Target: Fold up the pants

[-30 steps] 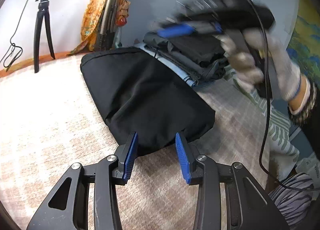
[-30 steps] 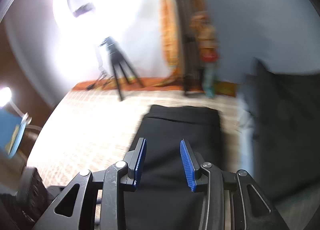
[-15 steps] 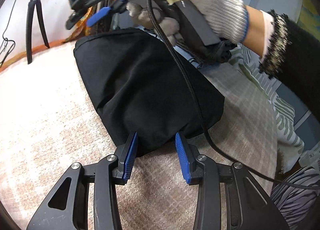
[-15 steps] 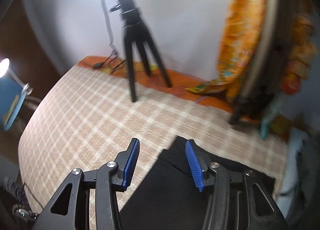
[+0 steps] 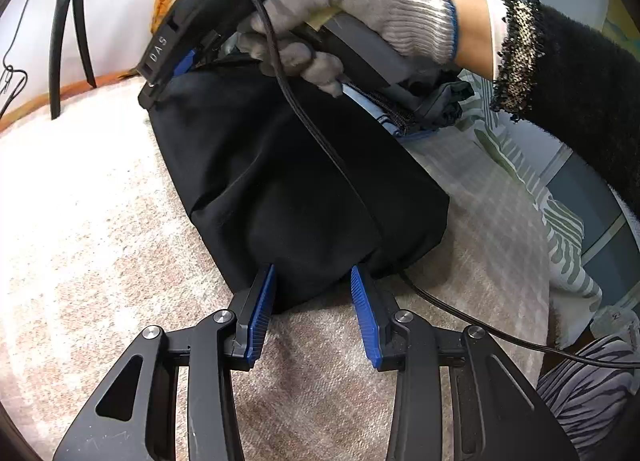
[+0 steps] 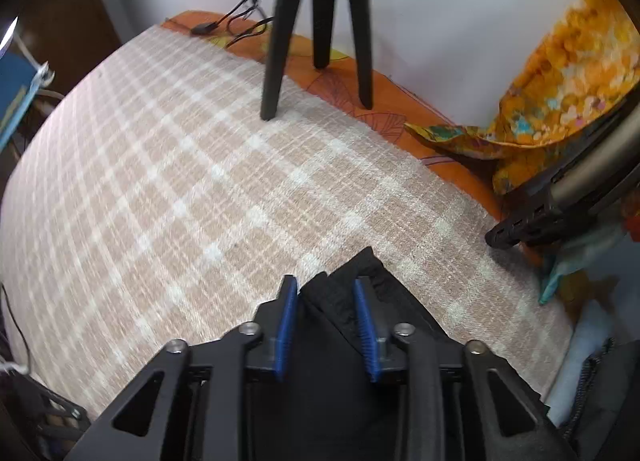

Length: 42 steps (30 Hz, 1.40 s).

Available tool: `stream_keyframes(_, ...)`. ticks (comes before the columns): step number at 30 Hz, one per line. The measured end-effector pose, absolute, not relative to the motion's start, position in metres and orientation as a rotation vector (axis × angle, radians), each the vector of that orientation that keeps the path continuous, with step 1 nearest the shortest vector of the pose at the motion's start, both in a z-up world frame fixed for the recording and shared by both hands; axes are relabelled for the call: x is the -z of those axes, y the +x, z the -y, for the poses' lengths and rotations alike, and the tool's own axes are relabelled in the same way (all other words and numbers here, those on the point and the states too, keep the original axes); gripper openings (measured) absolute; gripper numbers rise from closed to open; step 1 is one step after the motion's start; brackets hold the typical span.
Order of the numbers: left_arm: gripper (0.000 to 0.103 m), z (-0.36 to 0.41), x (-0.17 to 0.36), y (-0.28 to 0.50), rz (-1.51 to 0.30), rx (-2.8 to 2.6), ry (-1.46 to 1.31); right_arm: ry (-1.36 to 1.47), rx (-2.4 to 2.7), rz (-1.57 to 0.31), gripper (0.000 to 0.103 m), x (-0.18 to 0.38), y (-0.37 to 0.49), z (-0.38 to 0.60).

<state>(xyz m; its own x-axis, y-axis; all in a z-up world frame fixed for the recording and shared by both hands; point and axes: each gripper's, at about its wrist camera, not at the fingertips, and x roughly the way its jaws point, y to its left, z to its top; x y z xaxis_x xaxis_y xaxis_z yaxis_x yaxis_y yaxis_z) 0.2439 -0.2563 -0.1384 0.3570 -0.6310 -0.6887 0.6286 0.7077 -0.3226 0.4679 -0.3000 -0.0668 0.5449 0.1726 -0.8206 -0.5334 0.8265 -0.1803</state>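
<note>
Black pants (image 5: 280, 165) lie folded into a thick oblong on a beige checked bedcover (image 5: 80, 221). My left gripper (image 5: 312, 293) sits at their near end, the blue pads pinching a bulge of the fabric. A gloved hand (image 5: 360, 9) holds my right gripper (image 5: 168, 77) at the far end of the pants. In the right wrist view the right gripper (image 6: 325, 297) has its jaws closing on the far corner of the pants (image 6: 340, 281). That corner is bunched up between the pads.
A black tripod (image 6: 320, 21) stands at the bed's far edge beside an orange floral cloth (image 6: 560, 61). A stack of folded dark clothes (image 5: 432, 105) lies right of the pants. The right gripper's cable (image 5: 320, 141) trails across the pants. A green striped cloth (image 5: 560, 221) lies at right.
The right gripper swung across from the clothes stack, came down on the pants' far corner and narrowed its jaws around it. The left gripper stayed where it was.
</note>
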Motion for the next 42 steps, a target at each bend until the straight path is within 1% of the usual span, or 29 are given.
stream_keyframes(1, 0.036, 0.255, 0.139, 0.244, -0.892, 0.815, -0.004, -0.458, -0.426, -0.887, 0.015, 0.067, 0.462, 0.296)
stream_keyframes(4, 0.036, 0.254, 0.139, 0.245, -0.895, 0.822, -0.010, -0.470, -0.383, -0.850, 0.010, 0.062, 0.453, 0.295)
stream_keyframes(9, 0.036, 0.256, 0.140, 0.244, -0.902, 0.826, 0.003, -0.433, -0.326, -0.815, 0.007, 0.053, 0.448, 0.298)
stream_keyframes(16, 0.036, 0.258, 0.143, 0.246, -0.933, 0.859, -0.018, -0.377, -0.315, -0.820, 0.007, 0.047, 0.454, 0.309)
stream_keyframes(18, 0.036, 0.245, 0.133, 0.249, -0.882, 0.833, -0.084, -0.371, -0.318, -0.809, 0.007, 0.047, 0.452, 0.309)
stream_keyframes(20, 0.036, 0.236, 0.125, 0.252, -0.827, 0.802, -0.092, -0.336, -0.328, -0.804, 0.007, 0.045, 0.451, 0.314)
stream_keyframes(24, 0.032, 0.235, 0.134, 0.267, -0.868, 0.770, -0.107, -0.314, -0.315, -0.790, 0.007, 0.039, 0.447, 0.318)
stream_keyframes(28, 0.031, 0.246, 0.140, 0.268, -0.902, 0.795, -0.066, -0.322, -0.287, -0.776, 0.006, 0.035, 0.448, 0.316)
stream_keyframes(31, 0.031, 0.242, 0.139, 0.264, -0.896, 0.804, -0.054, -0.285, -0.274, -0.793, 0.005, 0.043, 0.460, 0.318)
stream_keyframes(34, 0.026, 0.243, 0.143, 0.264, -0.924, 0.811, -0.054, -0.234, -0.258, -0.785, 0.006, 0.055, 0.472, 0.324)
stream_keyframes(36, 0.026, 0.244, 0.144, 0.264, -0.929, 0.817, -0.055, -0.204, -0.256, -0.802, 0.006, 0.063, 0.479, 0.327)
stream_keyframes(40, 0.026, 0.250, 0.145, 0.263, -0.934, 0.823, -0.053, -0.165, -0.239, -0.793, 0.006, 0.061, 0.480, 0.329)
stream_keyframes(41, 0.026, 0.250, 0.144, 0.262, -0.934, 0.825, -0.052, -0.142, -0.236, -0.785, 0.007, 0.058, 0.478, 0.332)
stream_keyframes(42, 0.026, 0.249, 0.145, 0.263, -0.937, 0.828, -0.049, -0.118, -0.235, -0.771, 0.010, 0.054, 0.474, 0.335)
